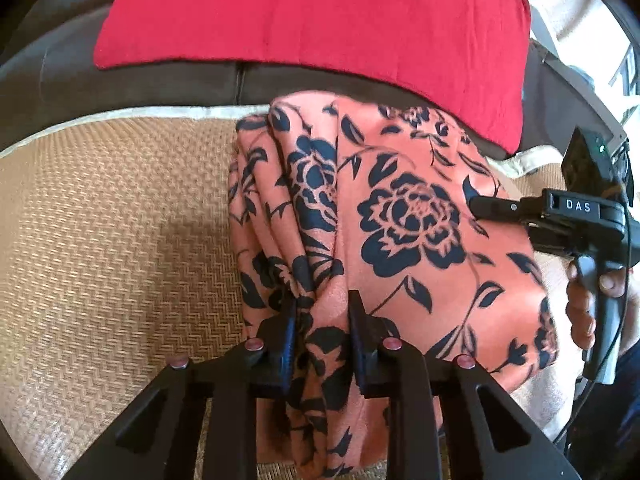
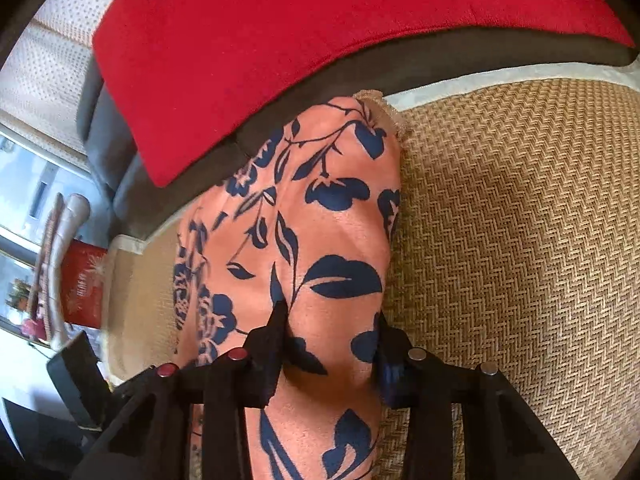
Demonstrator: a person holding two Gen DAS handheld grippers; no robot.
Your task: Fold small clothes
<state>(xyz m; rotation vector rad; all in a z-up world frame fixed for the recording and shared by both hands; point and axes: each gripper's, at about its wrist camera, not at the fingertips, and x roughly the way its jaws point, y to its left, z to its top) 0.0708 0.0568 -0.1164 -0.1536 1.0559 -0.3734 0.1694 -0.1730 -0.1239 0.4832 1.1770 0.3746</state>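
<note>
Floral garment [image 1: 408, 216], coral with navy blooms, lies part-folded on the woven mat [image 1: 112, 216], its top at the mat's far edge. Left gripper [image 1: 322, 308] is clamped on a bunched pleat. Right gripper [image 2: 330, 320] straddles a fold, pads pressing it, likely to lift both ends together. Garment type unclear; near hem cut off.

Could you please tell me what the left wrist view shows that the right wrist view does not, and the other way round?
Only the left wrist view shows the right gripper from outside, with the hand on its handle, and the garment's bunched folds. Only the right wrist view shows a window and a red box at the side. Both show the garment pinched between fingers, the mat and the red cushion.
</note>
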